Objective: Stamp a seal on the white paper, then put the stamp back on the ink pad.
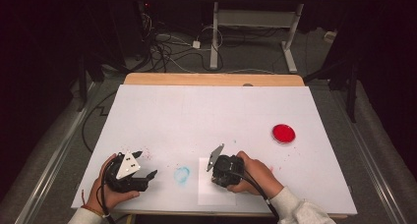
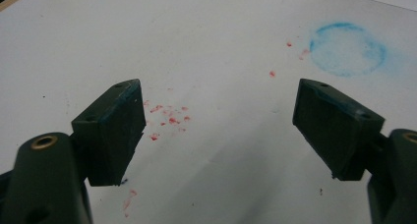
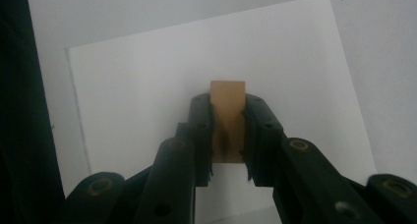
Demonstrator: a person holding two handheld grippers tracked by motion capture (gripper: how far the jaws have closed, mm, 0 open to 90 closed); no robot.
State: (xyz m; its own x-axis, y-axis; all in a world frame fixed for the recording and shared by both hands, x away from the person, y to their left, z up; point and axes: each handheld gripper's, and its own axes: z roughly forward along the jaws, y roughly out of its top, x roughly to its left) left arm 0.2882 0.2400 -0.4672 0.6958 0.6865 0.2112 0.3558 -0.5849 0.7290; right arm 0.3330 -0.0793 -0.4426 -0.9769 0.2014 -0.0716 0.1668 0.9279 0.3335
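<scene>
My right gripper [image 3: 227, 135] is shut on a small tan wooden block [image 3: 227, 98], which stands upright between the pads above a white sheet of paper [image 3: 147, 86]. In the high view that gripper [image 1: 223, 177] points down over the sheet [image 1: 209, 192] near the table's front edge, and its tips are hidden under its body. My left gripper [image 2: 221, 130] is open, with bare table between its jaws. It rests at the front left [image 1: 147, 163] in a person's hand.
A round blue ink mark [image 1: 181, 174] lies between the two grippers, ahead and right of the left jaws [image 2: 347, 49]. Red specks [image 2: 169, 118] dot the white table cover [image 1: 196, 111]. A round red dish [image 1: 283, 133] sits at the right.
</scene>
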